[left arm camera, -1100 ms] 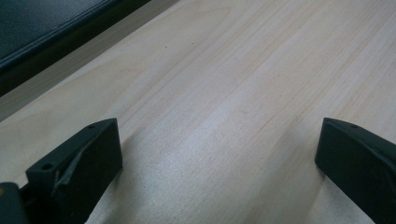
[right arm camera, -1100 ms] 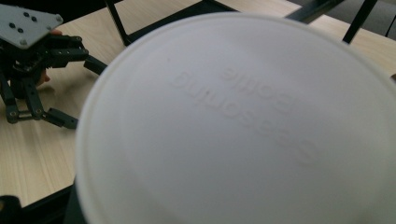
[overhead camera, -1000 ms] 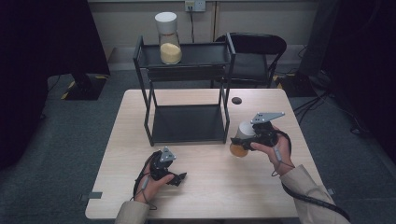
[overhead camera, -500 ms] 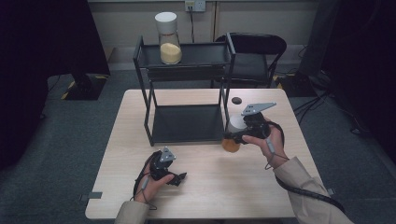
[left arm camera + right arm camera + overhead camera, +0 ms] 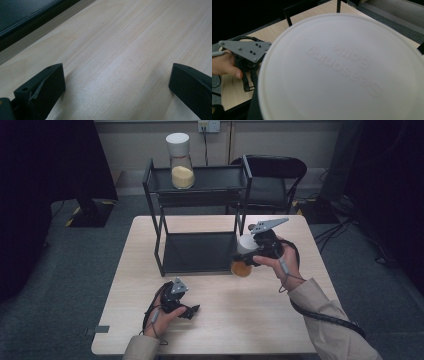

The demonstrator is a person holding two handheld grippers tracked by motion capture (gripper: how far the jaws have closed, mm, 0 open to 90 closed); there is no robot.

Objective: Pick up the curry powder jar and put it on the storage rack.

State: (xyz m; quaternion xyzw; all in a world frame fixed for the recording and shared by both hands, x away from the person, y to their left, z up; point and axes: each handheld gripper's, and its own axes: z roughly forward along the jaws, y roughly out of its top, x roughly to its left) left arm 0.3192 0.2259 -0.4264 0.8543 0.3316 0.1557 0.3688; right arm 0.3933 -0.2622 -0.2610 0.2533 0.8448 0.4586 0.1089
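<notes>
- Because the high view looks down on the whole table [image 5: 220, 325], it gives the layout: a black two-tier rack [image 5: 200, 215] stands at the far middle of the table, and a white-capped jar of yellow grains [image 5: 180, 162] sits on its upper shelf.
- The right claw [image 5: 243, 256] holds a second jar [image 5: 242, 261], white cap up and orange contents low, just beside the rack's near right leg. Judged from this position, the jar is bound for the rack, most likely the lower shelf [image 5: 197, 251].
- The left claw [image 5: 191, 310] lies low at the near left of the table, well apart from the jar, apparently parked so the right hand has free room.
- In the left gripper view, the two black jaws stand wide apart over bare wood, with nothing between them. The dark edge at upper left is probably the rack's lower shelf [image 5: 22, 12].
- In the right gripper view, the jar's white cap [image 5: 342, 72] sits close against the lens, showing embossed lettering upside down. The jaws themselves are hidden, so the grip is inferred from the high view.
- Farther off in that view, the left claw [image 5: 248, 85] rests on the table under its grey plate [image 5: 247, 50], held by the person's left hand [image 5: 224, 65].
</notes>
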